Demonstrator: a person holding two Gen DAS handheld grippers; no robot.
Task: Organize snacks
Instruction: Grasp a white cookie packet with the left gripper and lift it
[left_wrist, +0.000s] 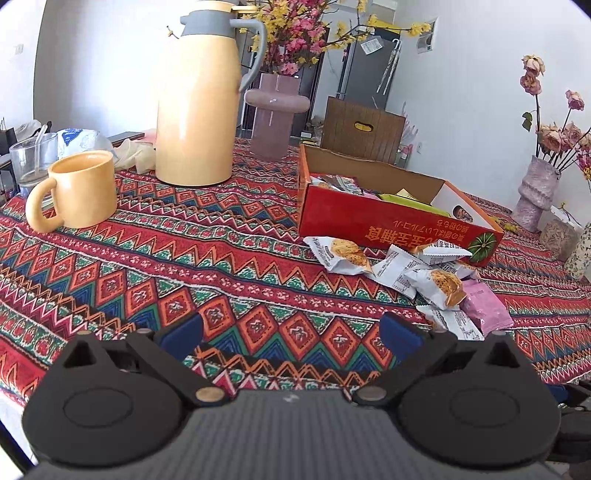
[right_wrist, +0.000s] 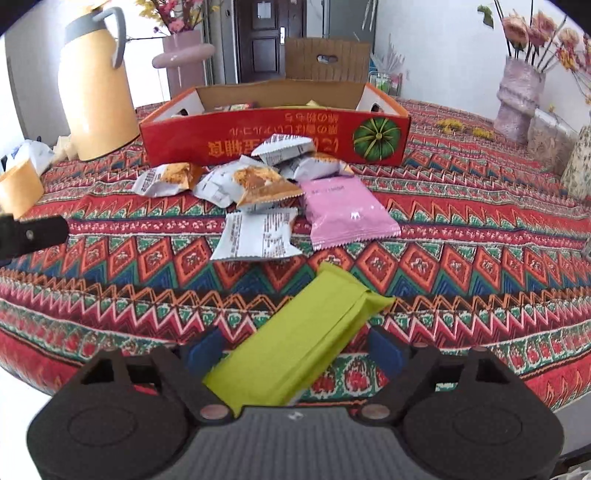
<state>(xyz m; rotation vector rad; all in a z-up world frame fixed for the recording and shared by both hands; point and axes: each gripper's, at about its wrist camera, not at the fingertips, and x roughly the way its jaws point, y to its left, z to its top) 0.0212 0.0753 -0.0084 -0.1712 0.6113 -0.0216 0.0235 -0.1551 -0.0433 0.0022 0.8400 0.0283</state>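
Right wrist view: right gripper (right_wrist: 295, 350) is pointing down toward the near edge of the patterned tablecloth (right_wrist: 110, 266), its blue fingers (right_wrist: 205, 349) standing fairly wide with a green snack bar (right_wrist: 299, 338) lying slantwise between them; whether the pads are pressing on it cannot be told. Farther off, a pink packet (right_wrist: 349, 214) and white snack packets (right_wrist: 258, 236) are lying heaped just in front of the red cardboard box (right_wrist: 258, 140), some touching its near wall.

Left wrist view: left gripper (left_wrist: 291, 334) is hovering tilted over bare cloth, fingers wide apart and gripping nothing. Yellow mug (left_wrist: 79, 190) is sitting far left, yellow thermos jug (left_wrist: 195, 107) behind it; the box, holding more snacks, is sitting far right.
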